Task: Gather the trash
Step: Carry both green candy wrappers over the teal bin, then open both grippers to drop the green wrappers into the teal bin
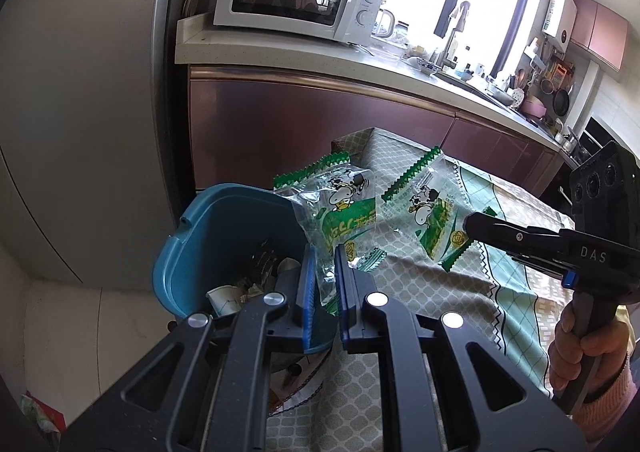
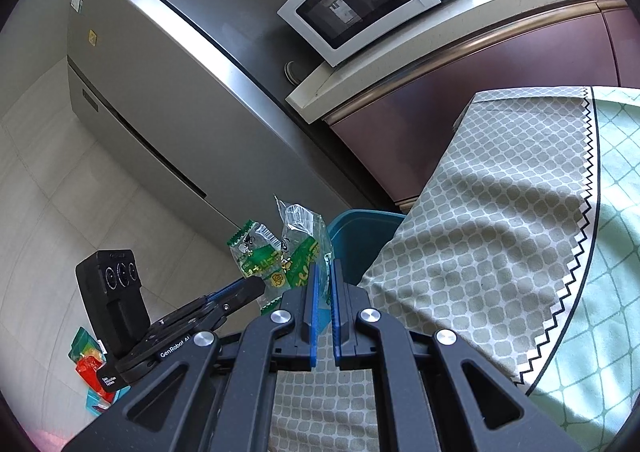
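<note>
A blue bin (image 1: 224,236) stands left of the table (image 1: 420,292), with what looks like paper scraps inside. The left gripper (image 1: 325,272) is clamped on one green wrapper (image 1: 340,211) just beside the bin's rim. The right gripper (image 1: 470,226) pinches a second wrapper (image 1: 432,211) over the tablecloth.

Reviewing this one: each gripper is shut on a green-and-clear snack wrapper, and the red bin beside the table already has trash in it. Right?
Almost. The bin is blue, as the left wrist view shows. The rest holds: left gripper and right gripper each pinch a wrapper.
</note>
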Tool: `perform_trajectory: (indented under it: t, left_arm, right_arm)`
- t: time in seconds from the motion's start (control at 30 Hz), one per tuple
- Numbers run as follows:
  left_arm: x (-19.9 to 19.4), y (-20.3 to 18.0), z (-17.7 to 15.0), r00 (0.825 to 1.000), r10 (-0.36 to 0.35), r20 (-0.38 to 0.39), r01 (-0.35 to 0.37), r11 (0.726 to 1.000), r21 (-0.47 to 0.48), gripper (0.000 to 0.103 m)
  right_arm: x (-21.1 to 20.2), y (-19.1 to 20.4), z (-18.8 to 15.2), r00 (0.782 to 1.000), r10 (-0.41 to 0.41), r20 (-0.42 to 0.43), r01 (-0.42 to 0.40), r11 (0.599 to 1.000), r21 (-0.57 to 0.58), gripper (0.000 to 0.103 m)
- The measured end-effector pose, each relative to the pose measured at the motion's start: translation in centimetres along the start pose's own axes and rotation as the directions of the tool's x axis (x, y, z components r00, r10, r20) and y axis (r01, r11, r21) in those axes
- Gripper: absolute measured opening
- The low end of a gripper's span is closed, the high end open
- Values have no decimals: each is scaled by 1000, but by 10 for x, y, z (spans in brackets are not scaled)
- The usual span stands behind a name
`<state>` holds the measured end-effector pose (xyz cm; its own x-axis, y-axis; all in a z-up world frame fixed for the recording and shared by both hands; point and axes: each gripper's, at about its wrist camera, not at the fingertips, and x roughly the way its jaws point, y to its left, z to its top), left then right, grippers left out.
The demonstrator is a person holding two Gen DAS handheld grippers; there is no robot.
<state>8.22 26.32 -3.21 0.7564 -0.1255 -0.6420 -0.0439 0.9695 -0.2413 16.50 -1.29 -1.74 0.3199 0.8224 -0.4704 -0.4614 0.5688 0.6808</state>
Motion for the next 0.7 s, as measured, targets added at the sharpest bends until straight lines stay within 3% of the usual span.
perform_trajectory:
  t: [0.7]
  left_arm:
    - [56, 34, -2, 993, 82, -86, -87, 994, -61, 11]
  right_arm:
    - [73, 8, 18, 995, -57, -84, 54, 998, -28, 5]
